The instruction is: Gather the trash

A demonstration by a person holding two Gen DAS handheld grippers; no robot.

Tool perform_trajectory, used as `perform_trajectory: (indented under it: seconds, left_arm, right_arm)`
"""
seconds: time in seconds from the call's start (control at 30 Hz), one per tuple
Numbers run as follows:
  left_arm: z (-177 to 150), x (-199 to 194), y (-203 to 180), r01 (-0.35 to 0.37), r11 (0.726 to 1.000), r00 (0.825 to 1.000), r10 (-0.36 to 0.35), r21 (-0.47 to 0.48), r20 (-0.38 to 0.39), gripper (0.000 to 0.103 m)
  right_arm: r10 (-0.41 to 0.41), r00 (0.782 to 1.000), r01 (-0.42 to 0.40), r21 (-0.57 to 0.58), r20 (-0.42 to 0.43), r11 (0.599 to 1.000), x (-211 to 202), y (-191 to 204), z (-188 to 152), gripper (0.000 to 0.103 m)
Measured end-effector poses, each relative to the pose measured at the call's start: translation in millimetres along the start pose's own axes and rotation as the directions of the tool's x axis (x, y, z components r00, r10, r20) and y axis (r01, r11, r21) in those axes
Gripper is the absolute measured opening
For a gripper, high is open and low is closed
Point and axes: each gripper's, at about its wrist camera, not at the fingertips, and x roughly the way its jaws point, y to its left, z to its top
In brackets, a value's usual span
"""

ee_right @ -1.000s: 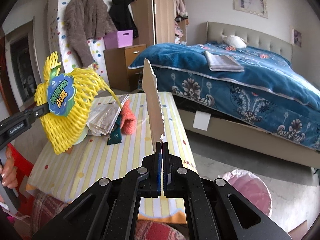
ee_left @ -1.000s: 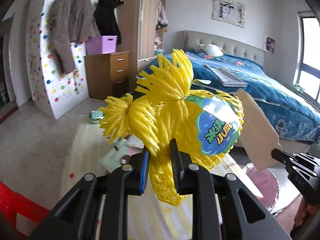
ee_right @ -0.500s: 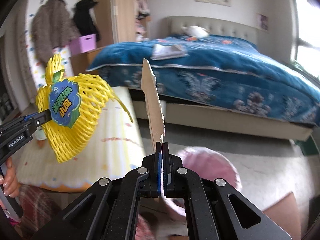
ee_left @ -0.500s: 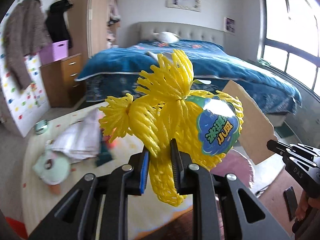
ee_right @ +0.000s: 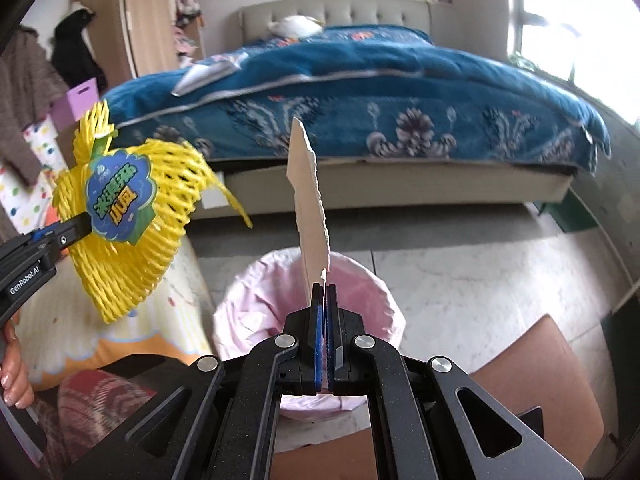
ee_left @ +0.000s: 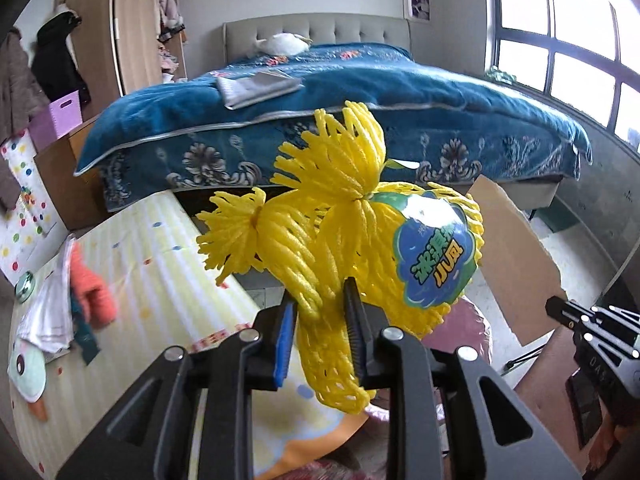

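A yellow foam fruit net (ee_left: 332, 216) with a blue and green label sits between the jaws of my left gripper (ee_left: 318, 308). The jaws are opening, but the pads still touch the net and it stays up in the air. The right wrist view shows this net (ee_right: 132, 232) at the left, beside the bin. My right gripper (ee_right: 325, 292) is shut on the lower edge of a torn cardboard piece (ee_right: 310, 200), which stands upright over a bin with a pink liner (ee_right: 248, 300). In the left wrist view the cardboard (ee_left: 512, 256) shows at the right, and the pink bin (ee_left: 468, 332) is mostly hidden behind the net.
A low table with a yellow striped cloth (ee_left: 132, 248) stands left of the bin, with clothes and papers (ee_left: 84, 292) on it. Behind is a bed with a blue cover (ee_right: 360, 80). A brown box (ee_right: 552, 392) sits near right. A person's hand (ee_right: 12, 376) holds the left gripper.
Both grippers have swung away from the table toward the right and dipped; the pink bin has come under the right gripper. The left jaws stand slightly wider around the net.
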Motion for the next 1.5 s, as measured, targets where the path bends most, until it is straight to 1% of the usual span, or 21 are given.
perform_trajectory:
  seconds: [0.03, 0.1, 0.17, 0.2, 0.23, 0.3, 0.43, 0.57, 0.7, 0.77, 0.83, 0.87, 0.93, 0.97, 1.03, 1.17, 1.2, 1.27, 1.4, 1.43, 1.5]
  left_arm:
    - [2.0, 5.9, -3.5, 0.001, 1.000, 1.000, -0.001, 0.004, -0.006, 0.026]
    - [5.2, 18.1, -11.4, 0.005, 1.000, 1.000, -0.004, 0.015, -0.028, 0.035]
    - [6.9, 29.9, -17.5, 0.010, 0.999, 0.999, -0.009, 0.031, -0.053, 0.065]
    - [7.3, 34.4, -20.6, 0.011, 0.999, 0.998, -0.009, 0.035, -0.061, 0.067]
    - [6.8, 35.8, -20.7, 0.018, 0.999, 0.998, -0.016, 0.035, -0.062, 0.068]
    - [4.6, 34.2, -16.6, 0.030, 0.999, 0.998, -0.028, 0.033, -0.058, 0.071]
    - [-0.1, 24.4, 2.7, 0.008, 1.000, 0.999, -0.008, 0.010, -0.045, 0.073]
    - [-6.1, 6.1, 31.7, -0.030, 0.998, 0.999, 0.028, -0.047, -0.032, 0.074]
    - [-13.8, -16.0, 59.6, -0.060, 0.993, 0.998, 0.058, -0.102, -0.017, 0.074]
    - [-20.2, -31.3, 75.6, -0.076, 0.988, 0.997, 0.076, -0.132, -0.006, 0.074]
    - [-28.5, -47.7, 91.1, -0.095, 0.984, 0.995, 0.098, -0.153, 0.007, 0.075]
    - [-32.6, -54.8, 97.0, -0.109, 0.981, 0.994, 0.112, -0.159, 0.011, 0.075]
    - [-41.0, -68.4, 111.1, -0.144, 0.975, 0.989, 0.149, -0.169, 0.016, 0.076]
    - [-46.1, -75.4, 119.1, -0.165, 0.970, 0.985, 0.171, -0.178, 0.017, 0.077]
    - [-56.1, -89.1, 137.3, -0.206, 0.958, 0.977, 0.214, -0.201, 0.017, 0.078]
    - [-75.0, -111.0, 173.8, -0.277, 0.926, 0.958, 0.287, -0.257, 0.005, 0.078]
    - [-80.2, -116.6, 184.9, -0.297, 0.915, 0.951, 0.308, -0.274, -0.002, 0.078]
    - [-89.0, -125.7, 204.0, -0.331, 0.893, 0.939, 0.344, -0.304, -0.012, 0.079]
    - [-105.3, -140.8, 242.5, -0.405, 0.841, 0.907, 0.419, -0.359, -0.043, 0.082]
    - [-109.4, -144.2, 254.4, -0.427, 0.823, 0.896, 0.440, -0.374, -0.054, 0.083]
    - [-114.3, -147.9, 270.7, -0.452, 0.801, 0.883, 0.464, -0.394, -0.069, 0.083]
  right_arm:
    - [-0.005, 1.000, 0.005, 0.010, -0.011, 1.000, 6.5, -4.2, 0.3, 0.001]
    - [-0.010, 1.000, 0.011, 0.022, -0.026, 1.000, 16.5, -9.5, 0.4, 0.003]
    - [0.006, 0.999, -0.005, 0.026, -0.046, 1.000, 28.2, -12.2, 0.6, 0.006]
    - [0.011, 0.999, -0.010, 0.024, -0.050, 1.000, 30.7, -13.3, 0.2, 0.015]
    - [0.005, 0.999, -0.004, 0.022, -0.052, 1.000, 31.8, -13.0, -0.4, 0.027]
    - [0.008, 0.999, -0.007, 0.020, -0.043, 1.000, 30.2, -13.8, -2.0, 0.038]
    - [0.026, 0.999, -0.026, 0.028, -0.021, 0.999, 21.3, -14.7, -4.1, 0.038]
    - [0.075, 0.996, -0.076, 0.019, 0.043, 0.997, 3.3, -4.4, -2.5, 0.038]
    - [0.153, 0.983, -0.151, -0.024, 0.106, 0.988, -16.4, 11.0, 2.0, 0.038]
    - [0.214, 0.968, -0.207, -0.059, 0.130, 0.976, -30.5, 24.3, 2.9, 0.038]
    - [0.243, 0.960, -0.232, -0.090, 0.141, 0.969, -39.3, 37.2, 3.7, 0.038]
    - [0.261, 0.953, -0.244, -0.126, 0.152, 0.962, -47.8, 53.3, 3.0, 0.038]
    - [0.289, 0.946, -0.268, -0.149, 0.146, 0.952, -51.2, 67.4, 6.6, 0.038]
    - [0.325, 0.937, -0.301, -0.175, 0.128, 0.937, -54.4, 83.5, 8.2, 0.038]
    - [0.352, 0.929, -0.324, -0.204, 0.116, 0.924, -57.4, 99.7, 10.9, 0.038]
    - [0.420, 0.904, -0.382, -0.296, 0.074, 0.875, -62.5, 146.9, 14.3, 0.038]
    - [0.440, 0.896, -0.400, -0.324, 0.059, 0.858, -62.1, 163.7, 15.4, 0.038]
    - [0.453, 0.890, -0.411, -0.346, 0.047, 0.844, -62.2, 178.0, 14.7, 0.038]
    - [0.492, 0.871, -0.451, -0.392, 0.005, 0.802, -57.5, 222.0, 13.5, 0.045]
    - [0.497, 0.868, -0.457, -0.398, -0.004, 0.795, -57.3, 229.7, 12.7, 0.047]
    - [0.510, 0.860, -0.473, -0.419, -0.027, 0.775, -52.0, 253.3, 12.8, 0.047]
